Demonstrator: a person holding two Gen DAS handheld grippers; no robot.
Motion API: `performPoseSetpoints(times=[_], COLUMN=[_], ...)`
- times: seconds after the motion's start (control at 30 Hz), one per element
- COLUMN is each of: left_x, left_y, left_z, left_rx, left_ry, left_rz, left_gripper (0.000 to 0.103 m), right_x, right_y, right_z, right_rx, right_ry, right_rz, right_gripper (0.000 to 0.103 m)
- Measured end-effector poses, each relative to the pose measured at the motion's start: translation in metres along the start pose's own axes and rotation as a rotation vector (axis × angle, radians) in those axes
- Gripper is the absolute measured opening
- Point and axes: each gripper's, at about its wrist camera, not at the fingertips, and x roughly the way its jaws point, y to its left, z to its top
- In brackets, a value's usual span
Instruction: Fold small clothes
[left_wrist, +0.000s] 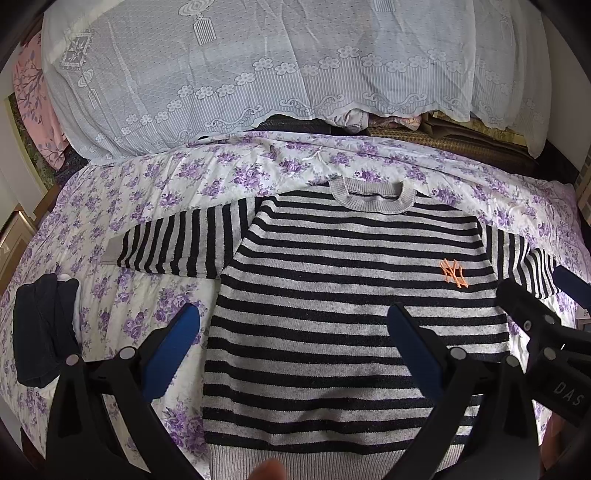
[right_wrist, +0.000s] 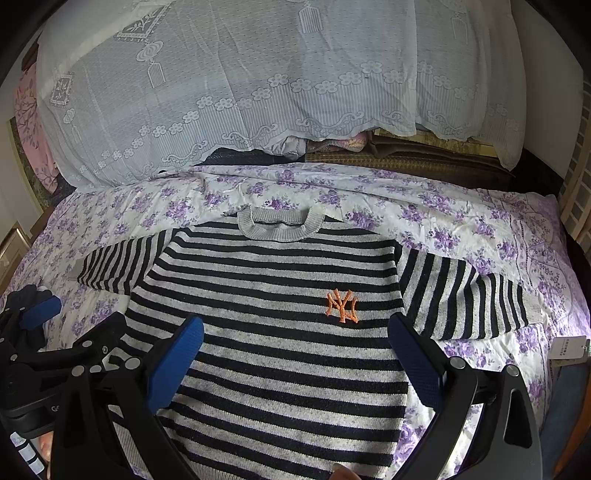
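Observation:
A small black-and-grey striped sweater (left_wrist: 351, 295) with an orange logo (left_wrist: 453, 273) lies flat and face up on the floral bedsheet (left_wrist: 155, 192), sleeves spread out to both sides. It also shows in the right wrist view (right_wrist: 273, 325), logo (right_wrist: 341, 301) included. My left gripper (left_wrist: 291, 350) is open and empty, above the sweater's lower left part. My right gripper (right_wrist: 295, 354) is open and empty, above the sweater's lower right part. Each gripper shows at the edge of the other's view.
A folded dark garment (left_wrist: 40, 332) lies on the sheet at the left. A white lace cover (left_wrist: 258, 66) drapes a large pile at the back. A paper tag (right_wrist: 569, 347) lies at the right edge of the bed.

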Motion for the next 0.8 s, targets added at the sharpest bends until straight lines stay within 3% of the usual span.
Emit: performPoseSetpoints(times=[0.47, 0.67, 0.8], left_x=[0.005, 0.036, 0.080], left_y=[-0.002, -0.006, -0.002], left_z=[-0.004, 0.001, -0.001], left_rx=[0.002, 0.007, -0.007], left_ry=[0.011, 0.047, 0.097], left_rz=[0.008, 0.033, 0.078], left_gripper=[0.099, 0.099, 0.099], right_x=[0.004, 0.035, 0.071], right_y=[0.002, -0.006, -0.022], right_z=[-0.001, 0.000, -0.003], right_rx=[0.002, 0.031, 0.080], right_ry=[0.010, 0.076, 0.152], right_rz=[0.000, -0.018, -0.045], right_gripper=[0.100, 0.100, 0.100])
